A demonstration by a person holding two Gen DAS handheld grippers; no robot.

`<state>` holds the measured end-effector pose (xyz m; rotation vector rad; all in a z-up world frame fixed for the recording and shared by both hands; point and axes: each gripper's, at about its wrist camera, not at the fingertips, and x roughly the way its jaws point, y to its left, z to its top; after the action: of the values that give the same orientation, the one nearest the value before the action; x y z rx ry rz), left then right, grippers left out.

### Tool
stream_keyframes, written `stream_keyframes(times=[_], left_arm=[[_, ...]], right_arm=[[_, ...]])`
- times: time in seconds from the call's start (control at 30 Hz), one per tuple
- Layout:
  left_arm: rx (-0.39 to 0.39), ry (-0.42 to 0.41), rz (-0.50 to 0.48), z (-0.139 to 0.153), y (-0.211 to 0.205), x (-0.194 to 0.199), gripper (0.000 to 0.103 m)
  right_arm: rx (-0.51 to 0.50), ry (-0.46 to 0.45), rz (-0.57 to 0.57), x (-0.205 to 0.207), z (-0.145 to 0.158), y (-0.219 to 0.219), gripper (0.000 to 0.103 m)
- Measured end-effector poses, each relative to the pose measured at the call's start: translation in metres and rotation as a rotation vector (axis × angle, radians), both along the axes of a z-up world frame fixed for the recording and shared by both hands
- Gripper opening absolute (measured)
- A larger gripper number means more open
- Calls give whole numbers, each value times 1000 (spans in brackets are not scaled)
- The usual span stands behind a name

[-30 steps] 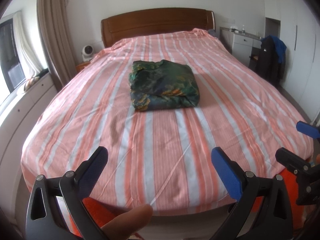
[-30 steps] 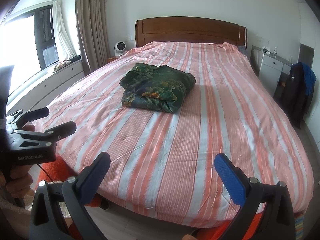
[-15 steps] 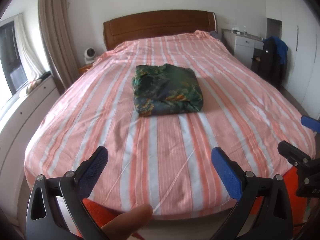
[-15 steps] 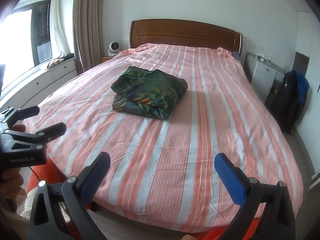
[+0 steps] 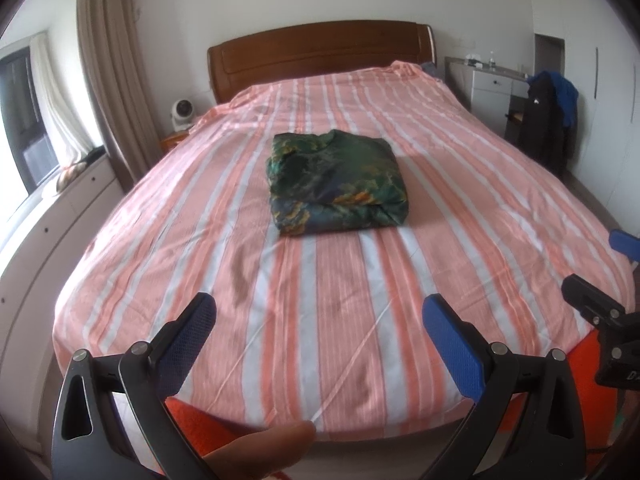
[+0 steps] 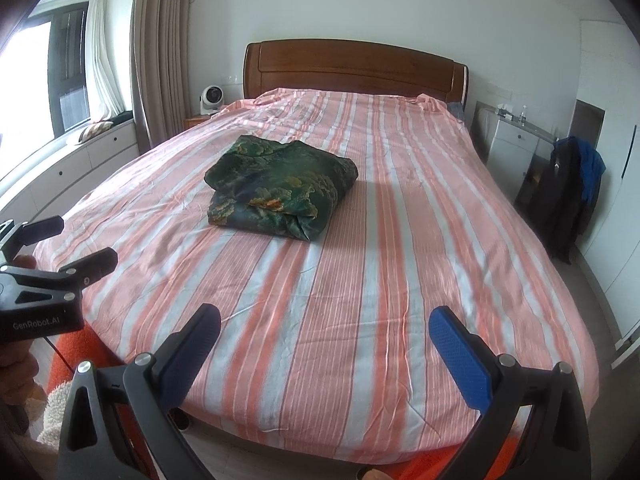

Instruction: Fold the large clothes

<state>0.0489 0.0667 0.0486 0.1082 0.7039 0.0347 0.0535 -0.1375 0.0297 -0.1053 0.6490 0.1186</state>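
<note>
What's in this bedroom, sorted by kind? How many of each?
Folded green garment: 1
Bed: 1
Handheld grippers, left gripper and right gripper: 2
Small white fan: 1
Dark jacket hanging up: 1
Total: 6

One folded garment (image 5: 338, 184) lies on one bed (image 5: 360, 320), which has one wooden headboard (image 5: 320, 50). Two grippers are in view: the left gripper (image 5: 320, 320) and the right gripper (image 6: 324, 332), each with two blue-padded fingers (four fingers in all, and each gripper also shows at the edge of the other's camera). One small white fan (image 6: 211, 98) stands beside the headboard. One brown curtain (image 6: 160, 48) hangs by one window (image 6: 68, 64). One dark jacket (image 6: 568, 196) hangs near one white cabinet (image 6: 510, 148)
</note>
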Motion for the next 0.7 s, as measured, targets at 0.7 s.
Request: stream_keyframes(times=[0.7], left_arm=[[15,15,-23,-2,-9,5,103]], right_arm=[[9,3,28,-5,-5,6,103]])
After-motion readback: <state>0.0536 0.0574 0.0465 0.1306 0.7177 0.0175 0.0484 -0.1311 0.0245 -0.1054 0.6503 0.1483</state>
